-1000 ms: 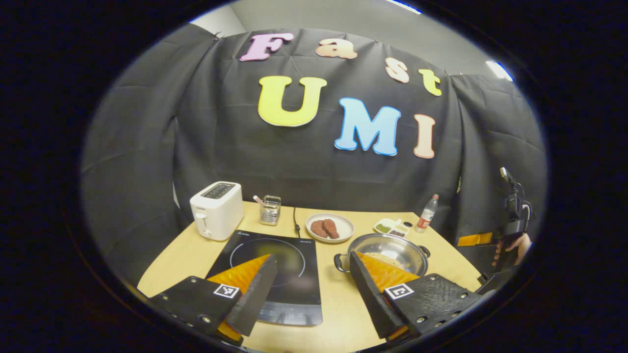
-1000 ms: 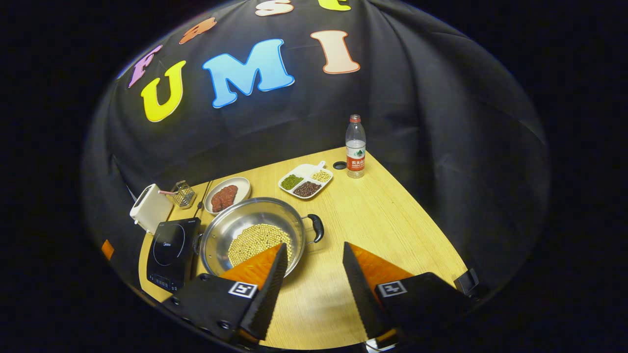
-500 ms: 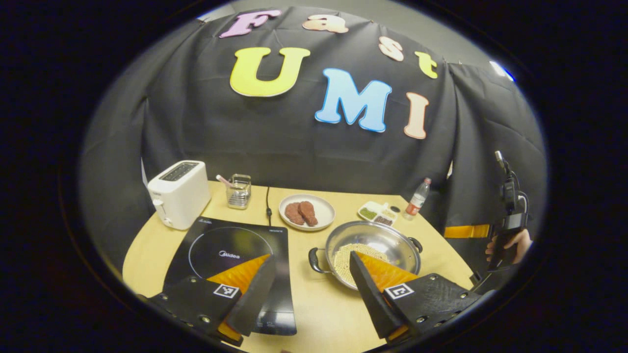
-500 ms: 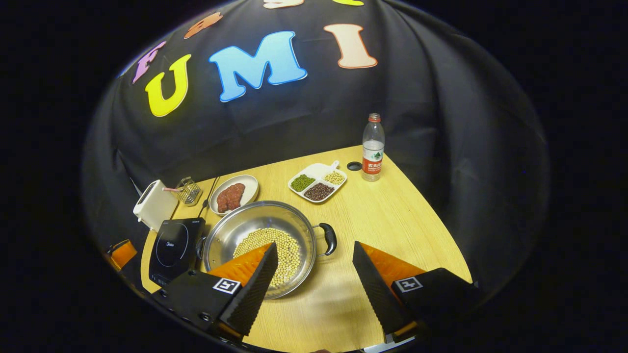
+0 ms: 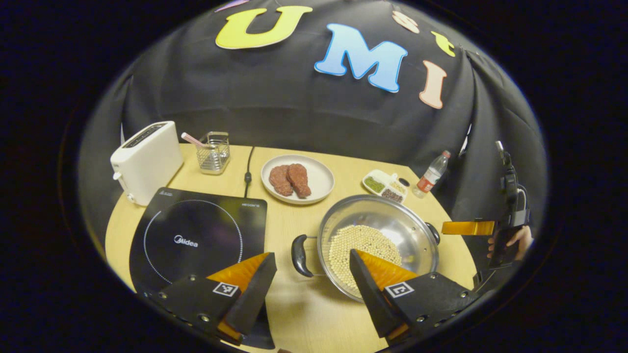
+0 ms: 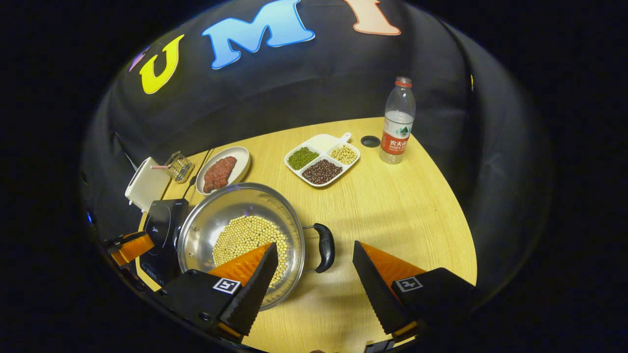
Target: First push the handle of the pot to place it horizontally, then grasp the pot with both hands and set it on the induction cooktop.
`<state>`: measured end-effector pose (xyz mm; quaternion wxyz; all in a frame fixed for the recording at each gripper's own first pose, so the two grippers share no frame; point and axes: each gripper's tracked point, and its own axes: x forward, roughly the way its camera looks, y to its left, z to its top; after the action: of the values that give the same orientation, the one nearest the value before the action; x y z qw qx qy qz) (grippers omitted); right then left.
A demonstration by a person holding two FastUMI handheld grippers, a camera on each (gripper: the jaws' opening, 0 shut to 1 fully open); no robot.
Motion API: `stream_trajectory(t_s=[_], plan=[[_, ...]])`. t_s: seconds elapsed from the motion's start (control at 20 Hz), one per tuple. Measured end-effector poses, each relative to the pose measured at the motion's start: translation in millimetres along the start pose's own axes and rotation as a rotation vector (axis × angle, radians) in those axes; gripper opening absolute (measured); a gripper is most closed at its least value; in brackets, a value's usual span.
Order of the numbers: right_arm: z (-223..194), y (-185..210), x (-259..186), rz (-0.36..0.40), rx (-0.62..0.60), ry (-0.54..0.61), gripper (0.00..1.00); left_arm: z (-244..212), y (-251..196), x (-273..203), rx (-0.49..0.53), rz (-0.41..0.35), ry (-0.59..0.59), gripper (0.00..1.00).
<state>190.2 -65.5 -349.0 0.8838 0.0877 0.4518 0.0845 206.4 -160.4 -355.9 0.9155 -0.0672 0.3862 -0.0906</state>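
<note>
Right now we hold both grippers up over the wooden surface [image 6: 402, 206], and neither one has hold of anything. In the left gripper view, our left gripper [image 5: 312, 282] has its fingers spread wide, and the pot's near black handle [image 5: 299, 248] sits just past the gap between them. The pot [image 5: 392, 228] is shiny and round, with little pale beans [image 5: 360, 242] in the bottom. It stands on the surface just beside the induction cooktop [image 5: 196, 235], not on it. In the right gripper view, our right gripper [image 6: 314, 282] is wide open too, and the pot's other black handle [image 6: 325, 247] lies just ahead of its gap. Farther back we see a white toaster [image 5: 146, 161], a plate of meat [image 5: 297, 179], a tray of beans [image 6: 321, 159] and a water bottle [image 6: 398, 122].
</note>
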Motion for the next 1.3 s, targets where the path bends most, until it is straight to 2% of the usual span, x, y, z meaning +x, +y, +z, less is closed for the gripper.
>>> stream_trajectory(t_s=[0.25, 0.6, 0.65, 0.7, 0.75, 0.85, 0.9, 0.95, 1.0, 1.05, 1.1, 1.15, 1.2, 1.25, 1.3], plan=[[-9, 0, 30, 0.044, -0.009, 0.068, 0.98, -18, 0, 37, 0.004, 0.022, 0.076, 0.92], [-24, 2, 62, 0.073, -0.005, 0.153, 0.98, -38, 4, 74, -0.039, 0.041, 0.161, 0.92], [-25, 3, 66, 0.079, -0.001, 0.166, 0.92, -41, 5, 79, -0.049, 0.042, 0.182, 0.89], [-27, 4, 69, 0.082, 0.000, 0.174, 0.91, -45, 5, 84, -0.060, 0.040, 0.197, 0.89], [-29, 6, 73, 0.087, 0.000, 0.181, 0.96, -45, 4, 87, -0.072, 0.036, 0.202, 0.92], [-30, 8, 78, 0.094, 0.012, 0.190, 0.96, -47, 2, 93, -0.102, 0.031, 0.216, 0.92], [-29, 8, 80, 0.094, 0.019, 0.188, 0.94, -48, 2, 95, -0.114, 0.031, 0.222, 0.92], [-29, 9, 83, 0.092, 0.027, 0.185, 0.80, -49, 1, 98, -0.126, 0.029, 0.232, 0.92], [-28, 8, 86, 0.090, 0.034, 0.184, 0.78, -53, 0, 101, -0.135, 0.029, 0.243, 0.92], [-28, 7, 88, 0.084, 0.039, 0.188, 0.77, -54, 6, 102, -0.131, 0.053, 0.252, 0.87], [-29, 8, 89, 0.087, 0.048, 0.193, 0.77, -56, 8, 107, -0.135, 0.059, 0.261, 0.75], [-29, 9, 90, 0.084, 0.055, 0.195, 0.71, -58, 8, 108, -0.150, 0.053, 0.272, 0.70], [-30, 8, 91, 0.082, 0.059, 0.202, 0.59, -60, 7, 107, -0.165, 0.047, 0.279, 0.72], [-31, 7, 91, 0.077, 0.060, 0.204, 0.64, -62, 13, 108, -0.170, 0.061, 0.281, 0.72], [-30, 8, 89, 0.080, 0.062, 0.208, 0.58, -62, 13, 106, -0.188, 0.053, 0.280, 0.64]])
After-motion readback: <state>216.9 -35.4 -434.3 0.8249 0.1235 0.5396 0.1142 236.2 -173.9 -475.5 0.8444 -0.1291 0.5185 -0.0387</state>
